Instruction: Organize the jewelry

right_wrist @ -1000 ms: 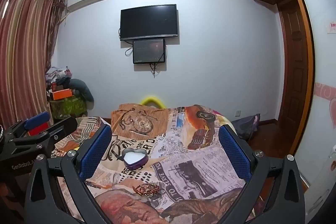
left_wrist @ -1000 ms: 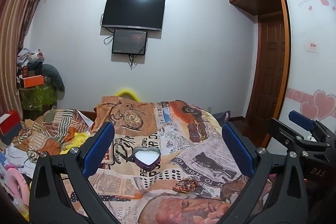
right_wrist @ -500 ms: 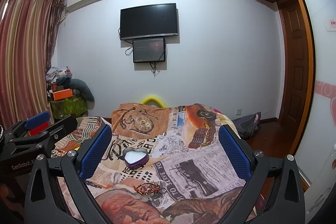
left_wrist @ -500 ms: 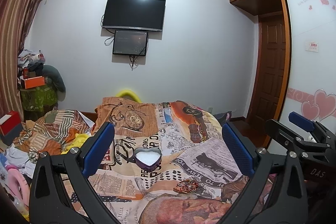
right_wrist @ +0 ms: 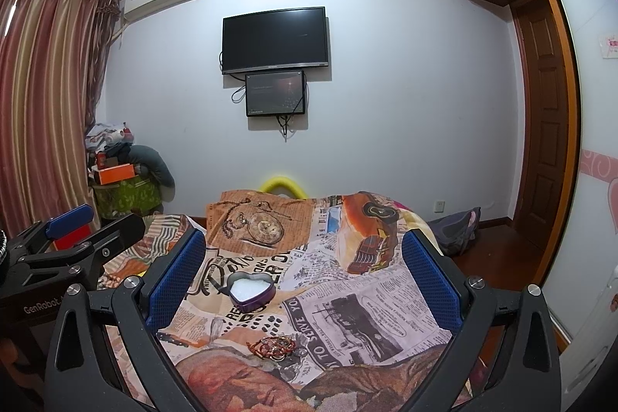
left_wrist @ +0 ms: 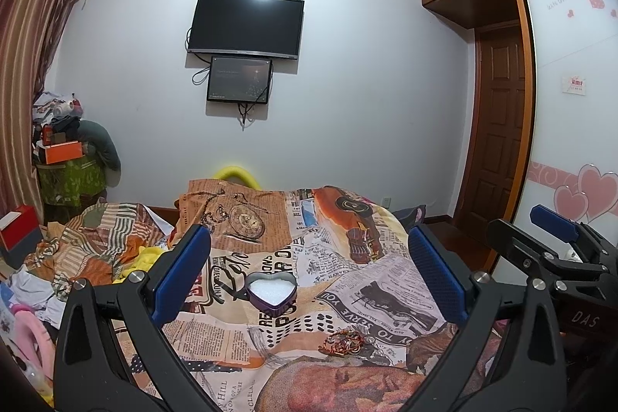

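the left hand-held gripper (left_wrist: 307,273) is held above the bed with its blue-padded fingers (left_wrist: 181,273) spread wide and nothing between them. the right hand-held gripper (right_wrist: 303,275) is likewise held wide apart and empty over the bed. each gripper is seen from the other's camera at the frame edge, the right one (left_wrist: 556,246) to the right in the left wrist view, the left one (right_wrist: 73,242) to the left in the right wrist view.

a purple heart-shaped tin box with a white lining (left_wrist: 272,292) is seen open on the bed's newspaper-print cover (left_wrist: 386,288), roughly midway between the fingers of both grippers. a small tangled heap of red and gold jewelry (left_wrist: 343,339) is laid on the cover nearer the cameras, apart from the box and slightly to its right. neither thing is touched by a gripper.

a black wall-mounted television (right_wrist: 275,39) and a smaller dark screen (right_wrist: 275,94) below it are seen on the far wall.
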`<state>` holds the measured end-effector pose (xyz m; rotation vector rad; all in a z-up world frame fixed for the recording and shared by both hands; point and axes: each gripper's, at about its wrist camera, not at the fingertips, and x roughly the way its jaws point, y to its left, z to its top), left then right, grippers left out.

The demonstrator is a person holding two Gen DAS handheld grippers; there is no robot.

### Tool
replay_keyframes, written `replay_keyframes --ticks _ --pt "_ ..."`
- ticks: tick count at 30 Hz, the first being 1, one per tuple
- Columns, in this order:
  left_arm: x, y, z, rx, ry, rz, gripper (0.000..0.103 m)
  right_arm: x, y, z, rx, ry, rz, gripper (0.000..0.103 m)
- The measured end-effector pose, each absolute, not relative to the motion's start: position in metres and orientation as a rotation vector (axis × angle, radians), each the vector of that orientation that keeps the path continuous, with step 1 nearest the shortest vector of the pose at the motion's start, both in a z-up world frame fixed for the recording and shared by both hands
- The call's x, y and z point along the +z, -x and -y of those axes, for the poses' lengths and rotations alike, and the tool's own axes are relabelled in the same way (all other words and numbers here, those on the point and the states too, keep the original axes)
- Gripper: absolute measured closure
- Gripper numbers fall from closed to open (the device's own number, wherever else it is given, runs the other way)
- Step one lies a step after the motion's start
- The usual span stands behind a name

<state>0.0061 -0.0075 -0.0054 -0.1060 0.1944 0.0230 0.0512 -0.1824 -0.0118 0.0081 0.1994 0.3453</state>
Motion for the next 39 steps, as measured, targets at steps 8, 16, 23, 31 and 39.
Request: replay_keyframes --ticks 8,16,23,31,39 --pt "-0.005 -0.006 0.008 0.024 0.105 -0.195 0.000 -0.012 -0.051 0.182 0.346 -0.008 -0.200 0.002" --pt "-0.003 -0.006 0.007 0.023 0.101 -0.195 0.000 -0.012 -0.051 0.182 0.346 -0.007 -0.200 0.002" --pt "-0.003 -0.007 0.007 0.025 0.098 -0.194 0.000 -0.011 -0.052 0.181 0.347 -0.008 -0.202 0.002" --pt "-0.005 -0.009 0.008 0.025 0.100 -0.199 0.000 -0.013 -0.053 0.180 0.348 -0.006 -0.207 0.002" --pt "-0.011 -0.017 0.005 0.028 0.101 -0.215 0.000 -0.018 -0.061 0.179 0.353 -0.007 -0.226 0.002"
